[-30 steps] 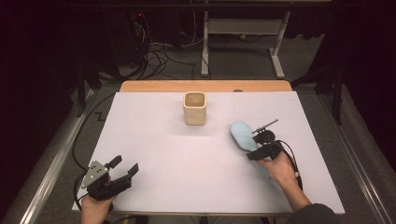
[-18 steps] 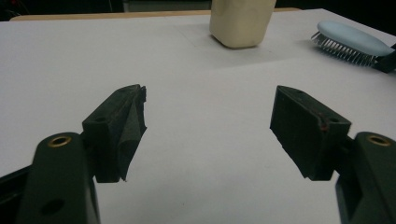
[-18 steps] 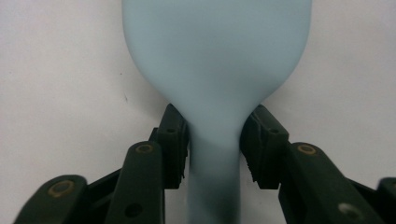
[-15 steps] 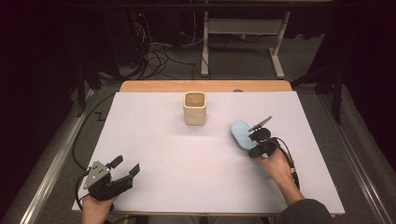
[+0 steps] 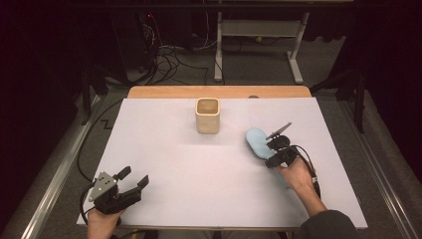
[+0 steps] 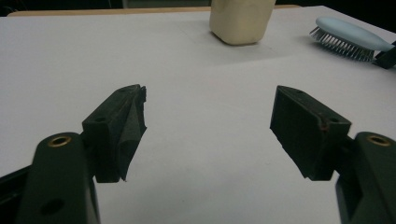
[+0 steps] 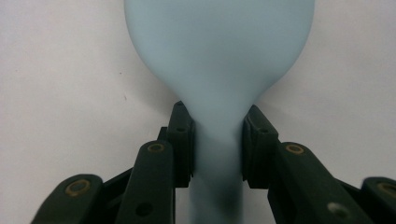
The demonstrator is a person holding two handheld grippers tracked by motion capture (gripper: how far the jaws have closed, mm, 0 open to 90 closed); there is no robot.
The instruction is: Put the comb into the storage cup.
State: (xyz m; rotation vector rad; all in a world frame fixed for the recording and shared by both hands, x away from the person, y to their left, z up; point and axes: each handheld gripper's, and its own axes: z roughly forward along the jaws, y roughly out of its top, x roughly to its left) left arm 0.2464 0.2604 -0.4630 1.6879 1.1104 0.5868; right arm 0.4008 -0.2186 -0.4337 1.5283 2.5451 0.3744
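While its jaws have just been closing, the brush (image 7: 219,60) is pinched at the handle by the right gripper (image 7: 217,147), head pointing away toward the cup (image 5: 207,115); bristles are hidden underneath there. The left gripper (image 6: 208,123) is held spread.

White table (image 5: 169,164): cup (image 5: 207,115), hairbrush (image 5: 258,141)
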